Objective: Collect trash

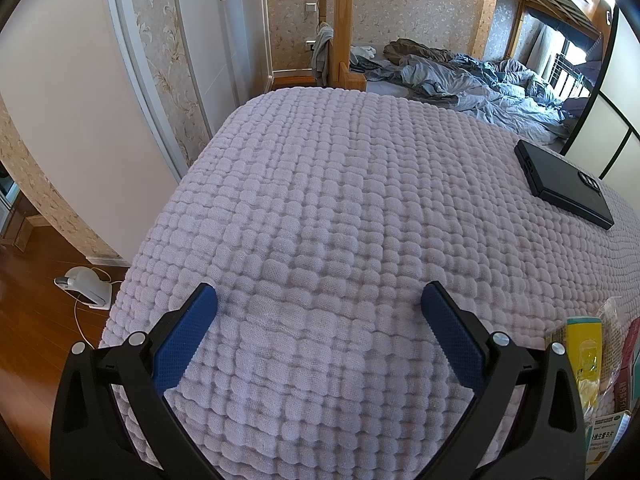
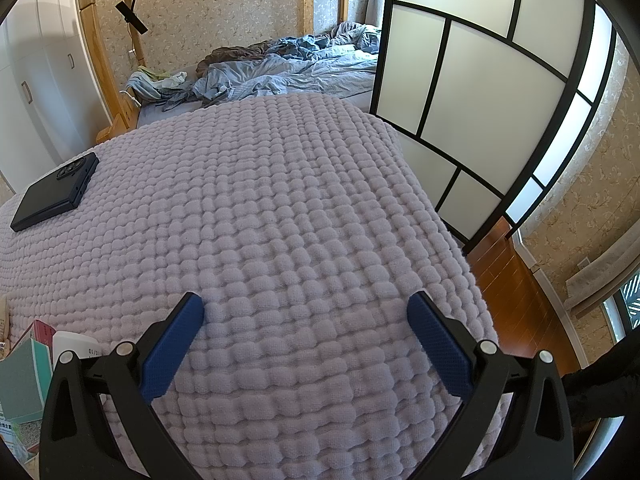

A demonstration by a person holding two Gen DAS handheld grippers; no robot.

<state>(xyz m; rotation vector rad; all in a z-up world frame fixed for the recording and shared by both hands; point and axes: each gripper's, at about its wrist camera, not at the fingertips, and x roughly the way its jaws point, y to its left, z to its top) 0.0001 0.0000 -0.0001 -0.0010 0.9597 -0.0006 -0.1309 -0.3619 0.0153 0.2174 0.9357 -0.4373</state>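
Observation:
A heap of trash lies on the lilac quilted bedspread (image 1: 320, 200). In the left wrist view it sits at the lower right edge: a yellow wrapper (image 1: 586, 348) in clear plastic, a red box (image 1: 630, 356) and a green-and-white medicine box (image 1: 604, 436). The right wrist view shows the same heap at its lower left: a teal box (image 2: 22, 384), a red carton (image 2: 42, 332) and a white packet (image 2: 74, 346). My left gripper (image 1: 319, 300) hovers open over bare bedspread left of the heap. My right gripper (image 2: 306, 307) is open over the bedspread (image 2: 300, 200), right of the heap.
A black phone (image 1: 562, 184) (image 2: 56, 190) lies flat on the bedspread further back. Behind is a wooden bunk bed with rumpled blue bedding (image 1: 460, 80). A folding screen (image 2: 472, 92) stands at the bed's right side. A white device with a cable (image 1: 86, 284) sits on the wooden floor, left.

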